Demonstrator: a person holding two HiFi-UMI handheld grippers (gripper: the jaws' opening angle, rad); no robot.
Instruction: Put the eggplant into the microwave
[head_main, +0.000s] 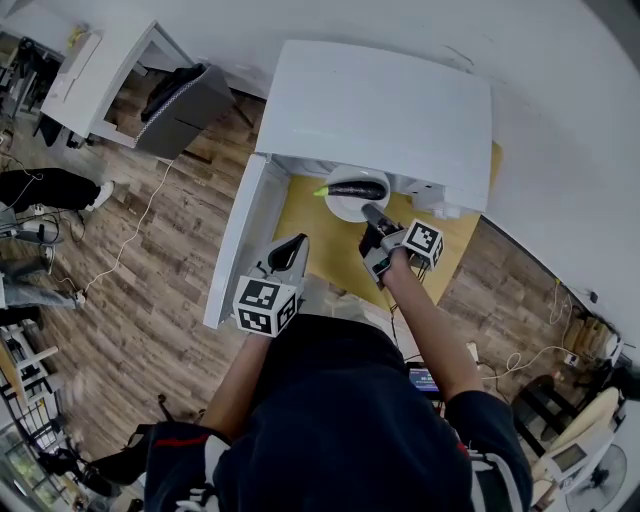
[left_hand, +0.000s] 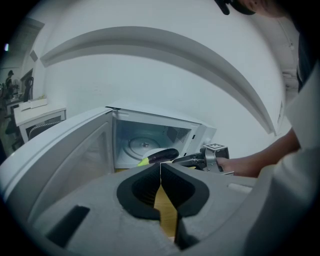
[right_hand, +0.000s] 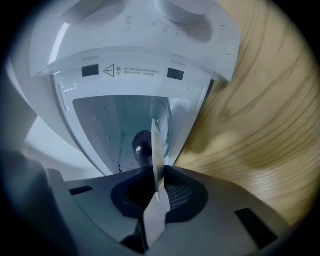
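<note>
Gripping a white plate (head_main: 345, 207) by its near rim with the right gripper (head_main: 372, 215). Jaws clenched on the thin edge, which shows edge-on between the pads (right_hand: 175, 194) in the right gripper view.

On that plate, the eggplant (head_main: 355, 189): dark purple, lying crosswise, green stem end toward the door side.

Positioned right at the mouth of the white microwave (head_main: 385, 110). Partly under the microwave's top edge in the head view, and in front of the glass turntable (left_hand: 142, 145) in the left gripper view. Can't tell whether the plate touches the cavity floor.

Door (head_main: 240, 240) standing open to the left.

On the left gripper (head_main: 290, 250), jaws pressed together with nothing between them. Held low, just beside the open door and near the right gripper, clear of the plate.

Under the microwave, a yellow wooden tabletop (head_main: 320, 245). Around it, wood-plank floor (head_main: 150, 300).
</note>
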